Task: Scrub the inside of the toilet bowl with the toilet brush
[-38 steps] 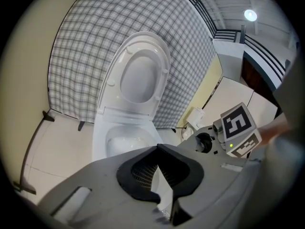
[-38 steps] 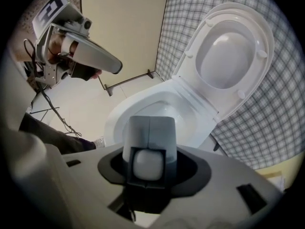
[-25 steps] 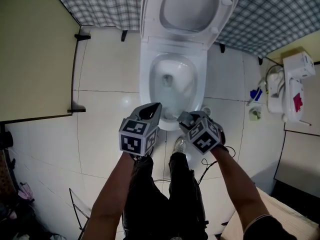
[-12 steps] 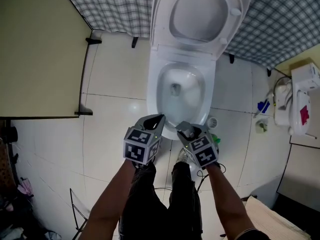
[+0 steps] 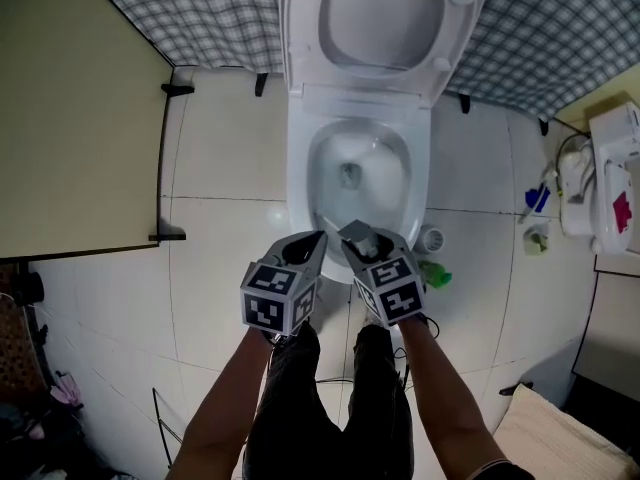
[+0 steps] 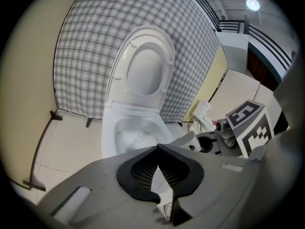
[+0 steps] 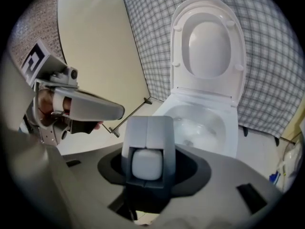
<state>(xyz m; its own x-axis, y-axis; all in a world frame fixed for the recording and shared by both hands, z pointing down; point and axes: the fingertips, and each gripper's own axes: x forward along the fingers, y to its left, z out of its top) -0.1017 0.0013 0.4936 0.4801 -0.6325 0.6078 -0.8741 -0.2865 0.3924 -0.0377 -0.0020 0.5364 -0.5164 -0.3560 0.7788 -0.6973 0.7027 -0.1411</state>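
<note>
Standing over the toilet bowl, the person holds both tools low at its front rim, with the lid raised against the checked wall. The right gripper is pinched on a grey block with a white rounded end, which I take to be the handle of the toilet brush. It sits over the bowl's front edge, but the bristle end cannot be made out in any view. The left gripper is pressed together at the tips with nothing in it, just beside the right one.

Several things could go wrong from here. The block looks wide and smooth, so sideways pressure of bristles on porcelain could twist it in the pads or lever it out, dropping the brush into the water. Hard, quick strokes near the front rim would likely flick water onto the white floor tiles and the person's legs directly below. The idle left gripper is close enough to be knocked during wide strokes. A high swing could also bump the upright lid and bring it down.
</note>
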